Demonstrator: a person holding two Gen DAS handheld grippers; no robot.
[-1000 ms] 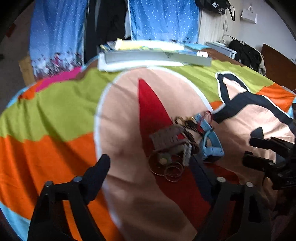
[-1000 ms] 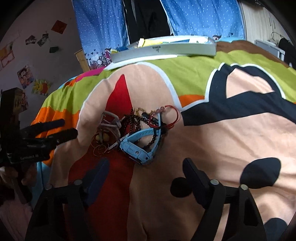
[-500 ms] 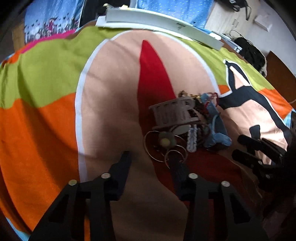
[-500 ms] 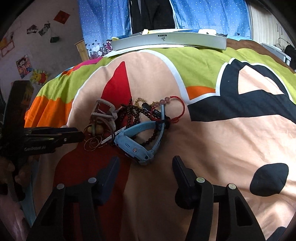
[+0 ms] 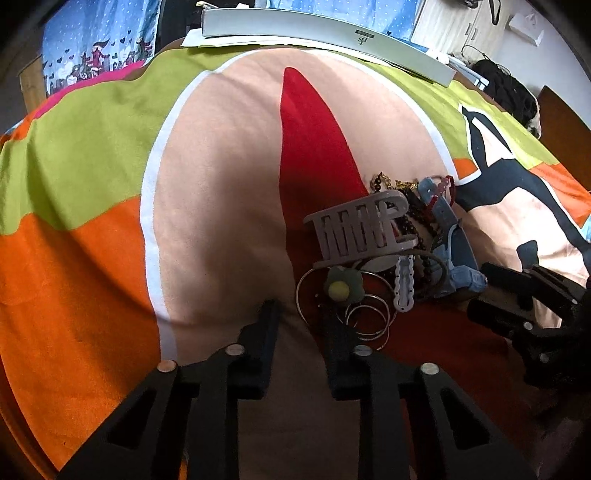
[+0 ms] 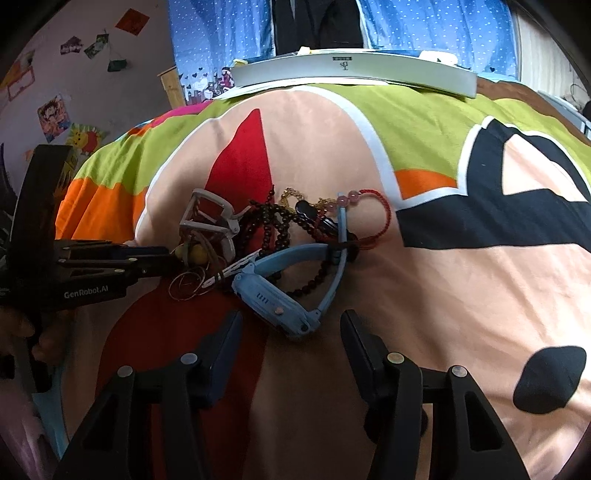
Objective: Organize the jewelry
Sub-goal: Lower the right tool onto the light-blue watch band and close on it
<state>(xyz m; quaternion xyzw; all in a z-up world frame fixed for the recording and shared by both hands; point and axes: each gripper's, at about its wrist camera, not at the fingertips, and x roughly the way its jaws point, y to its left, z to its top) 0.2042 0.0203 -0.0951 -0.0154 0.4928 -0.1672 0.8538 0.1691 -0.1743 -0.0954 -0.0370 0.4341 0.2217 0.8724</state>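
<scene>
Mid-bed, left gripper [image 5: 299,314] jaws narrow at hoops [image 5: 354,310]; right gripper [image 6: 291,332] wide by watch [image 6: 273,299]. Tangle may drag along.

The only clear text is "GenRobot.AI", in white letters on the black body of the left gripper [image 6: 173,260], at the left edge of the right wrist view.

On the long grey box [image 6: 354,72] at the top of the frame stands a small dark logo with a line of tiny letters over it; it is too small to read. The same mark shows on this box in the left wrist view [image 5: 325,31], upper right, also not readable.

The face of the blue watch [image 6: 275,301], in the middle of the right wrist view, carries some small marks that I cannot read.
</scene>
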